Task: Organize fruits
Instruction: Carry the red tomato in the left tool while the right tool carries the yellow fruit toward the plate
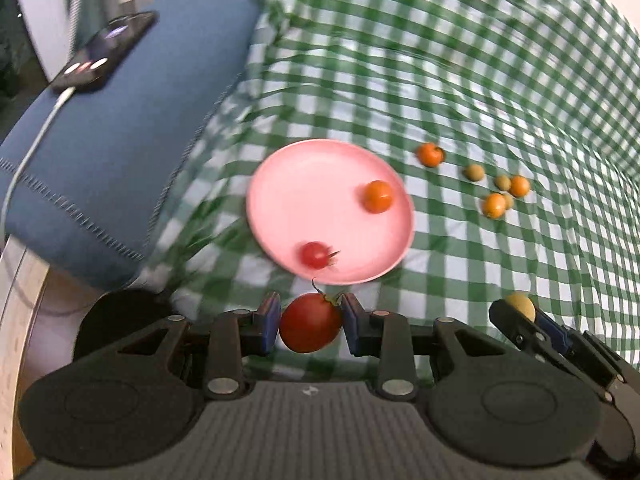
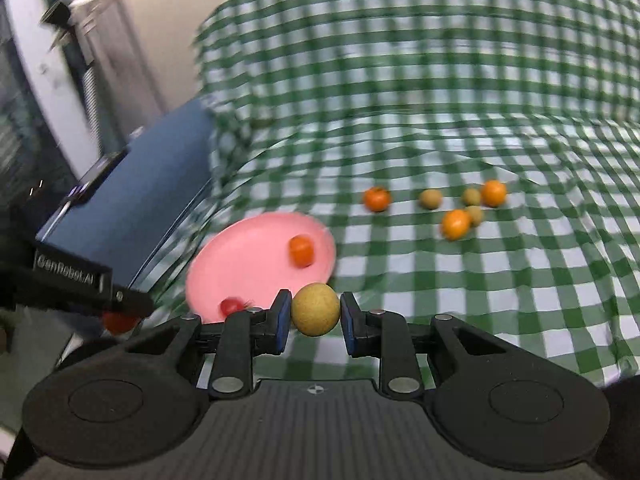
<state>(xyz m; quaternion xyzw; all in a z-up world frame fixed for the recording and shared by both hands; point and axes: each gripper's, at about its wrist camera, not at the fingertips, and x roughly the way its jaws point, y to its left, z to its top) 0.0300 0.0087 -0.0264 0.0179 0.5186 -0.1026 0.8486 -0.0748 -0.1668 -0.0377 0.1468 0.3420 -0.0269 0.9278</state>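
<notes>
Red tomato (image 1: 310, 323) between left fingers (image 1: 269, 320)

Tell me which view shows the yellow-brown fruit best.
The right wrist view: the yellow-brown fruit sits whole and close in the right hand-held gripper. The left wrist view shows only its top behind that gripper's finger.

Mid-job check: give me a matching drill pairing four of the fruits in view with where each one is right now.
Things:
1. large red tomato
2. yellow-tan round fruit
3. small red cherry tomato
4. orange fruit with green calyx

Places:
A. on the checkered cloth, beyond the plate
B. in the left hand-held gripper
C. on the pink plate
D. in the right hand-held gripper

Pairs: 1-B, 2-D, 3-C, 4-A
</notes>
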